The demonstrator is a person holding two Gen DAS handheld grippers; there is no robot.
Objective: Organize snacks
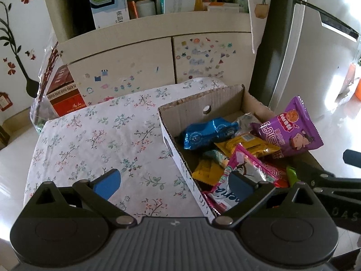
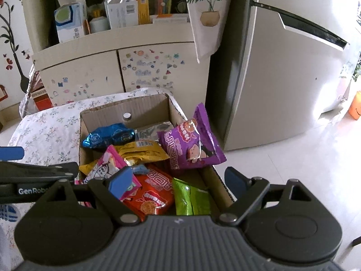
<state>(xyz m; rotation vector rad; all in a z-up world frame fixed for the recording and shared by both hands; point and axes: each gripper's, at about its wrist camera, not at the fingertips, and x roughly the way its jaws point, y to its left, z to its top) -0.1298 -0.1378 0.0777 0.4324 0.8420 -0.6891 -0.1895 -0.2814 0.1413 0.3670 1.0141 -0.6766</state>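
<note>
Snacks fill the cardboard box [image 2: 126, 110] — purple packet [image 2: 191, 144] leans on its right wall, long axis upright, ahead of the nearer right gripper [image 2: 178, 183]; left gripper [image 1: 176, 185] straddles the left wall — both spread wide, empty.

Colourful snack packets [image 2: 144, 155] heaped in open cardboard box [image 2: 144, 106] on floral cloth

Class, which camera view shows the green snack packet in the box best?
The right wrist view: the green snack packet lies largely exposed at the cardboard box's near corner. The left wrist view shows only a sliver behind the gripper linkage.
</note>
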